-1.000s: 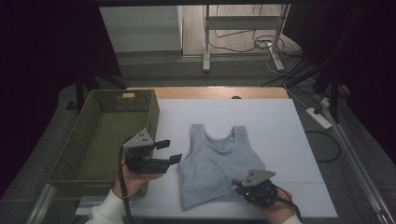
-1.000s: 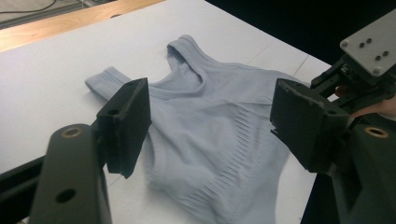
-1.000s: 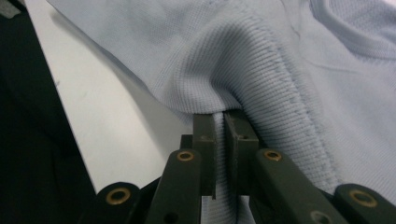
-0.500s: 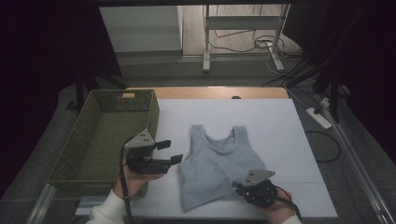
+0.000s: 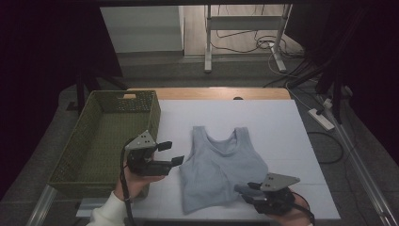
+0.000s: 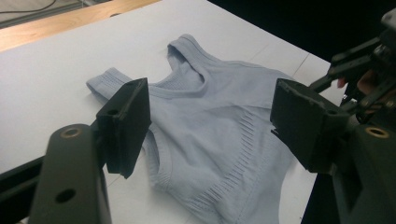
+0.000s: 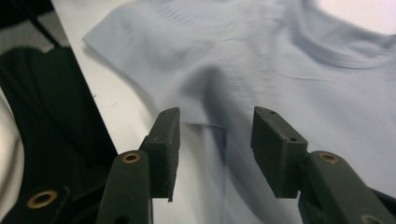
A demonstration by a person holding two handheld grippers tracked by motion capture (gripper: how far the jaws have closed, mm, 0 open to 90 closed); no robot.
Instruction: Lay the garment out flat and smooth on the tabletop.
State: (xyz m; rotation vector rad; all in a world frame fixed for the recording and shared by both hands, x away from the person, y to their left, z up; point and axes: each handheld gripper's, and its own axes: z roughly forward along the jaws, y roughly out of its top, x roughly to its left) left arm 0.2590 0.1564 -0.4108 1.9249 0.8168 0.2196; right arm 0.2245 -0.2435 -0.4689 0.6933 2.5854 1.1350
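A light blue tank top [image 5: 221,162] lies flat on the white table [image 5: 282,127], neck away from me. My left gripper [image 5: 171,153] hovers just left of the top's side, open and holding nothing; in the left gripper view its jaws [image 6: 210,107] frame the top [image 6: 219,126]. My right gripper [image 5: 244,189] sits at the top's lower right hem. Its jaws have just been opening. In the right gripper view the right gripper [image 7: 217,116] stands apart over a soft fold of the cloth [image 7: 261,70], its pads off it.
A green woven basket [image 5: 94,141] stands at the table's left, close behind my left hand. The table's near edge runs right under the right hand. A metal frame and cables lie on the floor beyond the far edge.
The right gripper's jaws have gone from shut to apart, and it has drawn back a little to the right from the hem. The left gripper has kept still.
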